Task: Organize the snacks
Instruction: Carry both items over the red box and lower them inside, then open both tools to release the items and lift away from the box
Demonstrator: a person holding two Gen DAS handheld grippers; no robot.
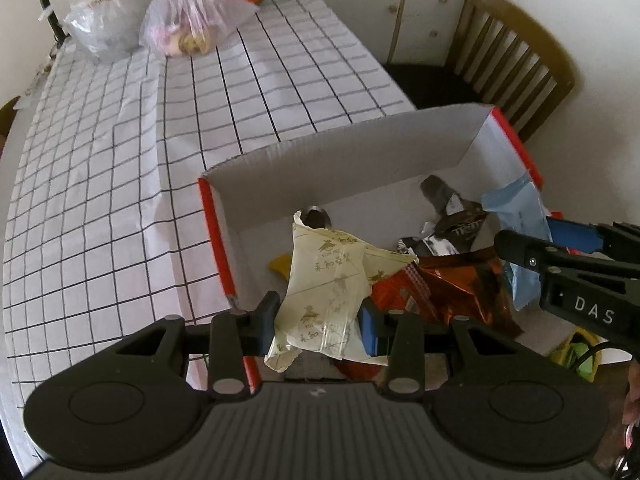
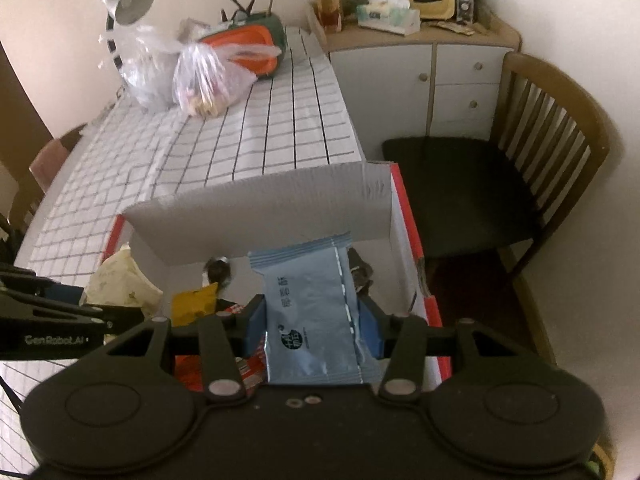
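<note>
Two claws are at work over an open cardboard box point(image 1: 404, 152) that sits at the near right corner of your tabletop point(image 1: 100, 168), which wears a white cloth with a black grid. At the far left end of the tabletop stand two knotted clear plastic bags point(image 1: 188, 20) with an orange and green container point(image 2: 256, 46) behind them.

Your left claw point(image 1: 318, 320) is clamped on a cream snack packet point(image 1: 324, 280) printed with gold characters; you hold it above the box's near left corner, its upper end twisted and pointing away from you. Beneath and to its right, inside the box, lie a small yellow packet point(image 1: 282, 266), a crinkled copper-red foil bag point(image 1: 452, 288) and a dark brown wrapper point(image 1: 456, 220).

Your right claw point(image 2: 312, 320) is clamped on a pale blue snack packet point(image 2: 312, 312), which stands upright between the fingers above the right half of the box. The box has a white inside and red outer edges.

Right of the tabletop stands a wooden chair point(image 2: 560, 128) with a dark seat, and behind it a white cabinet point(image 2: 400, 92) whose top carries assorted clutter.
</note>
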